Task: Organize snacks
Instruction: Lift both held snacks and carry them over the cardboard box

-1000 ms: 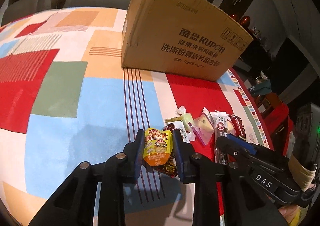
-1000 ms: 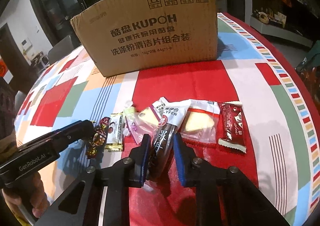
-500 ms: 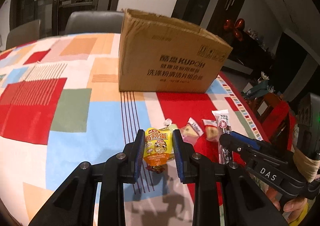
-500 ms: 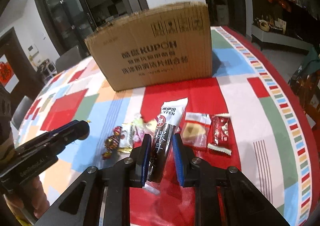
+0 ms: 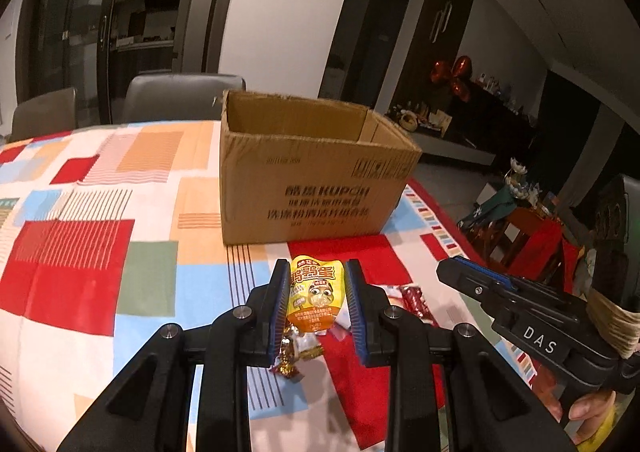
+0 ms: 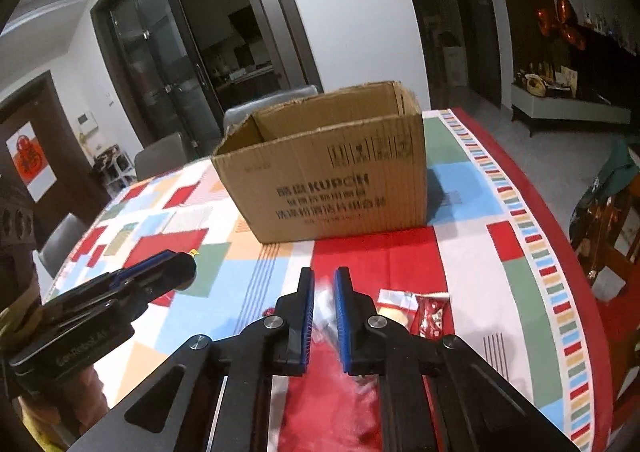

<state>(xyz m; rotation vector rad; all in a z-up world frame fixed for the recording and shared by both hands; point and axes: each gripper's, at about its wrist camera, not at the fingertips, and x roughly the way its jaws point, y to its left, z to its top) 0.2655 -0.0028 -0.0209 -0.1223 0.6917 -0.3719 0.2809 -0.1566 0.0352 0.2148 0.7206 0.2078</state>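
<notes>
Left gripper (image 5: 317, 302): jaws nearly closed, clamped on a yellow snack packet (image 5: 317, 298), held clear above the patchwork tablecloth (image 5: 80, 252). Loose sweets (image 5: 290, 354) lie on the cloth beneath. Cardboard box (image 5: 316, 176): open-topped, standing beyond, well apart. Right gripper (image 6: 322, 316): jaws closed to a narrow gap; only a blurred pale shape shows there, any hold undetermined. Two packets (image 6: 416, 310) lie just right of it.

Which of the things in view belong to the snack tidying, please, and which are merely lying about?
Job: yellow snack pouch, cardboard box, red packet, foil candies.
Lying about: grey chair, red balloon dog, patterned tablecloth.
</notes>
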